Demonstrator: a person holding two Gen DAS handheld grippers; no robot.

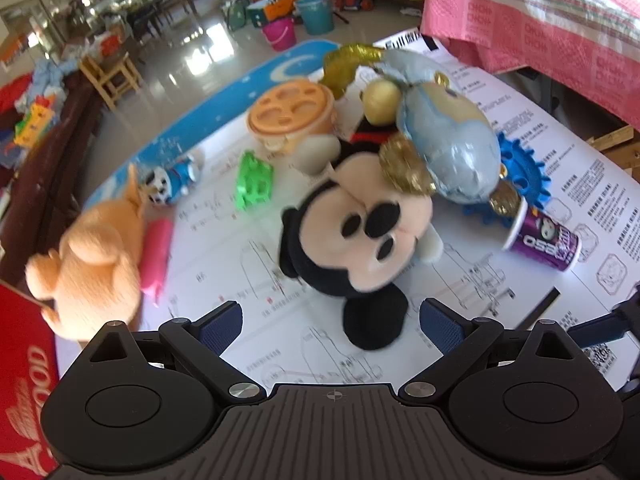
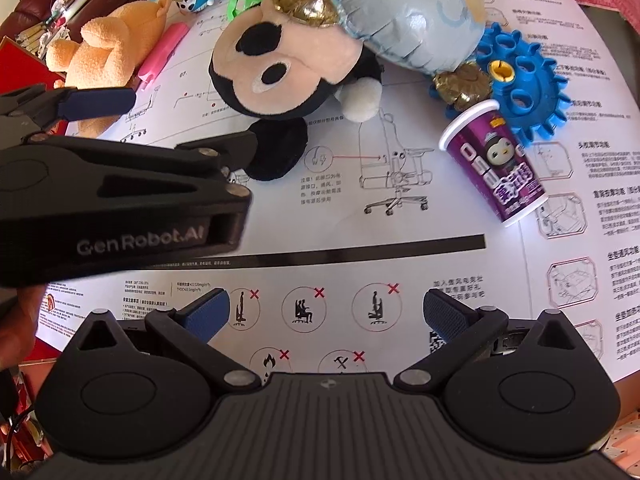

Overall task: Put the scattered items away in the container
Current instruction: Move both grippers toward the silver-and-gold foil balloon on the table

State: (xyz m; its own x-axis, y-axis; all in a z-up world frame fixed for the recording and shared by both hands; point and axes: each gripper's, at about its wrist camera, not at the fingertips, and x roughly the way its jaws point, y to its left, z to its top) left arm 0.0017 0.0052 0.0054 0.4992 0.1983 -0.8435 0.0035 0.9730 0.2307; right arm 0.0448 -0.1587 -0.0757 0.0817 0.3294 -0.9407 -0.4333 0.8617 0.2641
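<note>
Both grippers hang over a big printed instruction sheet (image 2: 400, 256) with their jaws spread wide and nothing between them. The left gripper (image 1: 330, 322) points down at a black-and-cream mouse plush (image 1: 352, 236) in the middle of its view; the plush's black ear lies just in front of the blue pads, not touching them. The right gripper (image 2: 326, 312) sits at the bottom of its own view over bare paper with chair diagrams. In the right view's upper centre a crumpled light-blue foil balloon (image 2: 404, 28) with gold trim lies across the mouse's head. To the right of it a blue toothed plastic wheel (image 2: 528, 80) lies flat, and a purple drink cup (image 2: 496, 168) lies on its side just below, touching the wheel. In the left view an orange plush (image 1: 96, 256) sits at the left edge beside a pink piece (image 1: 156, 256), with a green plastic toy (image 1: 254, 184) and a round orange lidded tub (image 1: 290, 114) further up.
</note>
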